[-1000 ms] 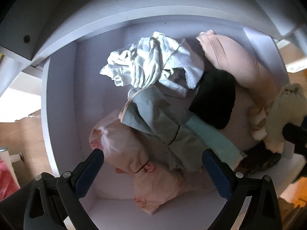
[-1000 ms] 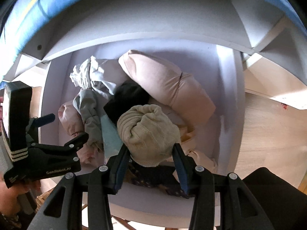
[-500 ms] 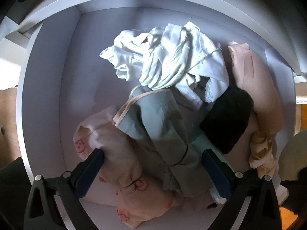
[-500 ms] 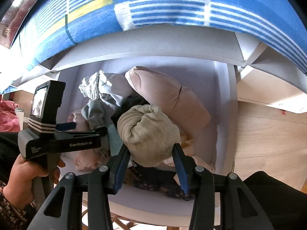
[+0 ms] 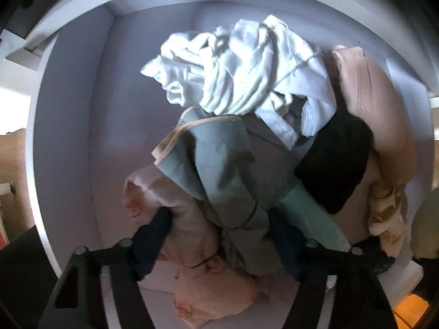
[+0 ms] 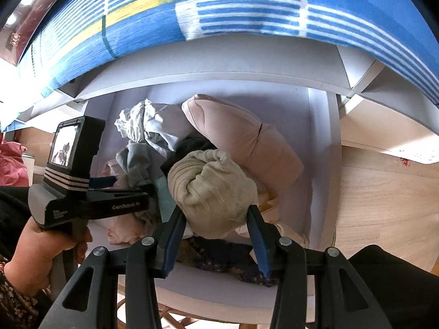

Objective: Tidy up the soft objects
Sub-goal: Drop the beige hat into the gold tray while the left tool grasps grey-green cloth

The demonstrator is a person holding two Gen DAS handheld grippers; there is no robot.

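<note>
A white cubby holds a heap of soft clothes. My left gripper is inside it, its jaws closing around a grey-green cloth and a pale pink printed garment; the blurred fingers press into the fabric. Behind lie a crumpled white cloth, a black piece and a beige-pink cushion. My right gripper is shut on a rolled beige knit bundle, held at the cubby's front over a dark patterned cloth. The left gripper shows in the right wrist view.
A blue, white and yellow striped cloth lies on top of the shelf unit. The cubby's right wall borders a wooden floor. A red heap lies at far left. A cream cloth sits by the cushion.
My left gripper has pushed deeper into the cubby and its jaws have closed in on the grey-green and pink clothes. My right gripper has drawn back slightly with the beige bundle.
</note>
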